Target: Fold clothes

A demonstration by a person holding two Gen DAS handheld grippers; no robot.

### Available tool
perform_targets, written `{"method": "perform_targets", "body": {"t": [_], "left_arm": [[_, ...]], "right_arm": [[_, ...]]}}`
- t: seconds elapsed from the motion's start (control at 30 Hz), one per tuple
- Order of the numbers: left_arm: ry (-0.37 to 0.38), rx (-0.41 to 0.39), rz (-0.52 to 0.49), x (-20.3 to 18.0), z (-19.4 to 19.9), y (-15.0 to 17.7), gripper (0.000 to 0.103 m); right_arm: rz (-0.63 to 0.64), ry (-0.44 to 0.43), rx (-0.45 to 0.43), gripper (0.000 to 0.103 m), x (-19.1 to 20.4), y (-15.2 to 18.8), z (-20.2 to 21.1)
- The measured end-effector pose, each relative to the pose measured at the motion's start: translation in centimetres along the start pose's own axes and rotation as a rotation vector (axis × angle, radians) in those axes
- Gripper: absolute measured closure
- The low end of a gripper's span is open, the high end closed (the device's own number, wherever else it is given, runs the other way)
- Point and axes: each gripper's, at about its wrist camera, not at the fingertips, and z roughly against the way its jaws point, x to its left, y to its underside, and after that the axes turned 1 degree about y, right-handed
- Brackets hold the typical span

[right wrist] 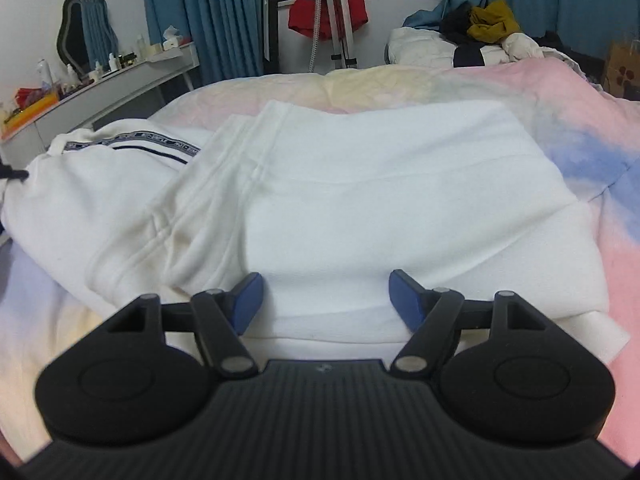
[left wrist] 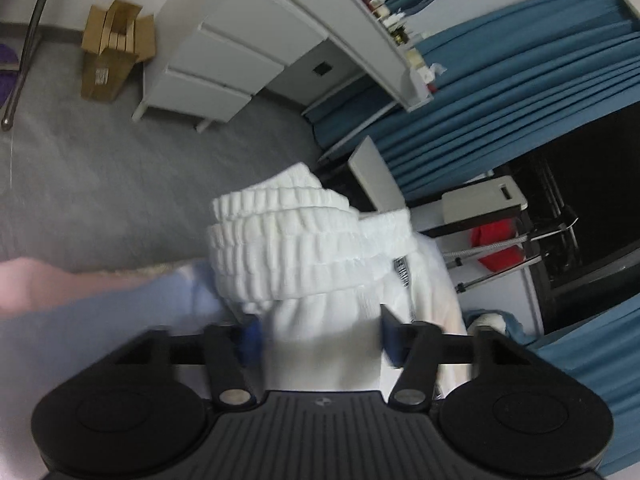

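A white garment (right wrist: pixel 360 184) lies spread on the pastel bedspread (right wrist: pixel 580 120), partly folded, with a dark-striped trim at its left. My right gripper (right wrist: pixel 324 300) is open just above its near edge, blue pads (right wrist: pixel 250 294) apart, holding nothing. In the left wrist view my left gripper (left wrist: pixel 320 334) has white cloth between its blue pads, and the garment's ribbed elastic band (left wrist: pixel 296 240) bunches up just beyond the fingertips. The pads stand wide apart with the cloth filling the gap; the frame is blurred.
A white drawer unit (left wrist: pixel 224 60) and a cardboard box (left wrist: pixel 112 48) stand on the grey floor. Blue curtains (left wrist: pixel 500 92) hang beyond. A dresser with bottles (right wrist: pixel 100 80), a red item on a stand (right wrist: pixel 328 12), and a clothes pile (right wrist: pixel 480 36) border the bed.
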Motion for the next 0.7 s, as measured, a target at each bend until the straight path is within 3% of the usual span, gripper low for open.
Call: {"method": "perform_targets", "body": {"t": [0.03, 0.1, 0.13, 0.33, 0.43, 0.63, 0.7], "left_arm": [[0.026, -0.022, -0.016, -0.7, 0.3, 0.0, 0.074], [0.055, -0.066, -0.144, -3.5, 1.1, 0.6, 0.083], [0.070, -0.089, -0.210, -4.8, 1.9, 1.1, 0.084], [0.193, -0.151, -0.390, -13.7, 5.8, 5.9, 0.087], [0.253, -0.161, -0.487, -19.1, 7.0, 10.5, 0.087], [0.373, -0.181, -0.682, -30.0, 9.3, 19.8, 0.087], [0.397, -0.176, -0.742, -31.8, 9.0, 24.0, 0.087]], "right_arm": [[-0.004, -0.001, 0.000, 0.031, 0.0, 0.0, 0.0], [-0.007, -0.003, -0.001, 0.031, 0.0, 0.0, -0.1], [-0.009, -0.004, 0.000, 0.031, 0.0, -0.1, 0.0], [-0.104, -0.030, -0.004, 0.033, -1.5, -1.2, 1.3], [-0.200, 0.046, -0.022, 0.033, -3.9, -2.8, 3.3], [-0.427, 0.028, -0.115, 0.032, -10.9, -5.0, 8.2], [-0.477, 0.023, -0.135, 0.032, -13.1, -5.4, 9.4]]}}
